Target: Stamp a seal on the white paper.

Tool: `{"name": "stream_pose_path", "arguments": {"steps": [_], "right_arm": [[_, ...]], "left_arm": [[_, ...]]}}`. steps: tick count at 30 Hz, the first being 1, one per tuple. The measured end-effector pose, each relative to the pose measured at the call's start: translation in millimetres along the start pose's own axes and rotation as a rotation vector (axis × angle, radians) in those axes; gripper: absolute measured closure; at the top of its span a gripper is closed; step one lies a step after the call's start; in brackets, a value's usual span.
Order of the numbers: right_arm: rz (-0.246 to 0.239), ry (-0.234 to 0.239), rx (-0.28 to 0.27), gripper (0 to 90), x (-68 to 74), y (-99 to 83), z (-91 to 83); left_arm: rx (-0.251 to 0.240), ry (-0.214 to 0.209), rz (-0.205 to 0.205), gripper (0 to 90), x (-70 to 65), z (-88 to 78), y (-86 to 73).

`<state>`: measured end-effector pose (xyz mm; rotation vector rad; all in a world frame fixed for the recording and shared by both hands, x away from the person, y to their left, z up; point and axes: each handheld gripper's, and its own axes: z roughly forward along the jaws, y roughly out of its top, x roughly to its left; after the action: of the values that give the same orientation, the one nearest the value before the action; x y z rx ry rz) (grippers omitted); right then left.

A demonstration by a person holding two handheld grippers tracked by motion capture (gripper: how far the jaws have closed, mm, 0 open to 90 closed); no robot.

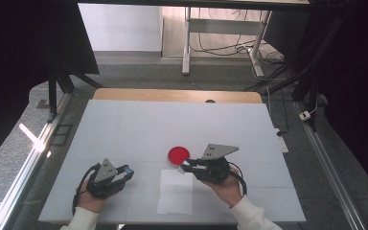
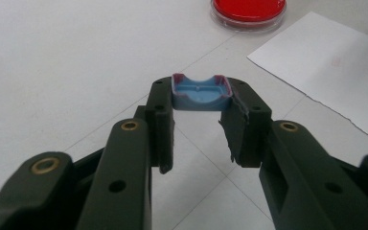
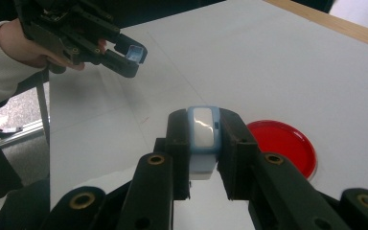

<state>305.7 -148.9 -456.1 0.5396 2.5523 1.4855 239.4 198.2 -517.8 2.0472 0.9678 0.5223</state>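
Left gripper (image 2: pixel 199 120) clamps blue cap (image 2: pixel 201 92); right gripper (image 3: pixel 203 143) clamps pale blue block (image 3: pixel 203 129) beside red dish (image 3: pixel 282 146)

A white-topped table (image 1: pixel 124 124) with a wooden far edge stands on grey carpet floor (image 1: pixel 139 72). Black curtains (image 1: pixel 359 72) hang on both sides. Beyond, a white-legged desk (image 1: pixel 188 43) has cables (image 1: pixel 220 48) trailing beneath.

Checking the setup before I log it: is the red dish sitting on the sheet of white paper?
No. The red dish rests on the bare table, just beyond the white paper.
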Motion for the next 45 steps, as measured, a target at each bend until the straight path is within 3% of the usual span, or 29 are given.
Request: {"name": "stream_pose_path", "arguments": {"steps": [16,36,45], "right_arm": [[-0.033,0.045,0.028,75.2,13.9,0.0,12.6],[-0.077,0.033,0.129,75.2,18.6,-12.2,28.2],[-0.145,0.034,0.181,75.2,21.7,-17.6,36.1]], "left_arm": [[-0.002,0.004,-0.004,65.2,-0.8,-0.3,-0.3],[-0.001,0.001,-0.006,65.2,-0.5,-0.4,-0.4],[-0.001,0.000,-0.005,65.2,-0.6,-0.3,-0.4]]}}
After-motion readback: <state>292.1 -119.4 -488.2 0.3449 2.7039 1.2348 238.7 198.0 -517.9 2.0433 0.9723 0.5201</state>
